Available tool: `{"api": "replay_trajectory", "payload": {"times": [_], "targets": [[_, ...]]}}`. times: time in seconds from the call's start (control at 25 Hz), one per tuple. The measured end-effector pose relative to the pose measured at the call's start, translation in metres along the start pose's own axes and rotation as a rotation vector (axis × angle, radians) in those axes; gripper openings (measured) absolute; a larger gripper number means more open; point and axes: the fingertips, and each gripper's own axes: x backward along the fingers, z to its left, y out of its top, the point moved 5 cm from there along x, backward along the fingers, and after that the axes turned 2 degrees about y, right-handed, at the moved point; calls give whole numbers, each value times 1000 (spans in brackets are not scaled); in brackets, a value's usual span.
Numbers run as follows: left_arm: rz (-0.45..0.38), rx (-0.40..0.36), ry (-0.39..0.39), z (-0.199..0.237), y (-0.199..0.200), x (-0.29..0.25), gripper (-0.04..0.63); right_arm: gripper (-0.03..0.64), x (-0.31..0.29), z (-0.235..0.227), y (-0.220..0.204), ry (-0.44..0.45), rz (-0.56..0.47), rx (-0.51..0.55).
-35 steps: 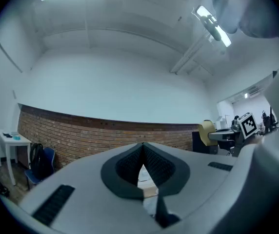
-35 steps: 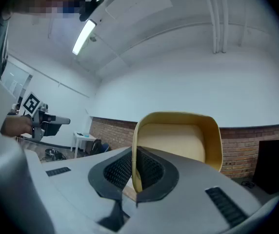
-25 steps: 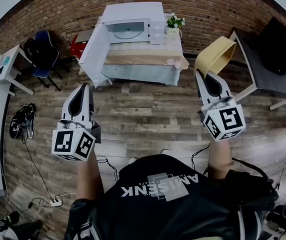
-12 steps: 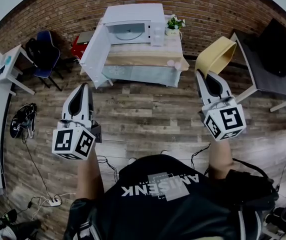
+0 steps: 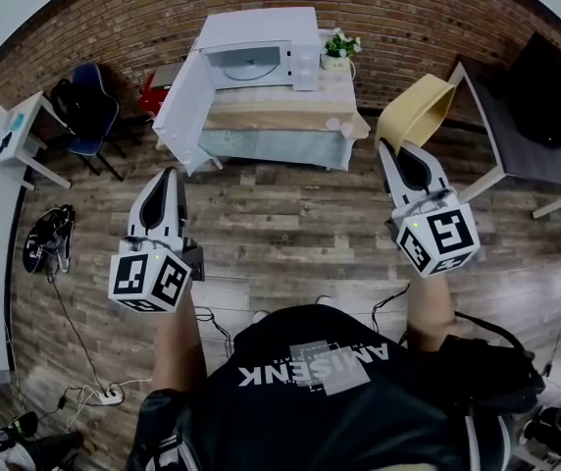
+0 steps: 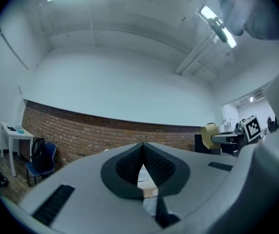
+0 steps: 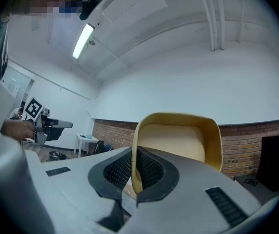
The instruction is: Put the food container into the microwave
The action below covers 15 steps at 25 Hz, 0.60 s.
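Rim of the yellow food container (image 7: 178,140) is pinched between the 2 jaws of my right gripper (image 5: 388,148), clamped tight on its thin wall. The tub stands on edge beyond the fingertips, its hollow side facing back along the jaws. My left gripper (image 5: 170,175) carries nothing, its 2 jaws pressed together at the tips. I hold both out over the wooden floor (image 5: 290,214), well apart from each other. Ahead, well away from the container, the white microwave (image 5: 256,37) sits on a table (image 5: 271,116) against the brick wall (image 5: 408,18). Its door (image 5: 182,101) is swung wide to the left, and a small potted plant (image 5: 342,44) stands just beside it on the right.
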Motion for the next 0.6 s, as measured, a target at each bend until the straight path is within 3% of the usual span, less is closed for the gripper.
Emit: {"api": "replay_trajectory", "payload": {"times": [0.6], "targets": [[14,-8,26,-62,-13,-28,12,43,19,-56,-16,56,-47,-20]]}}
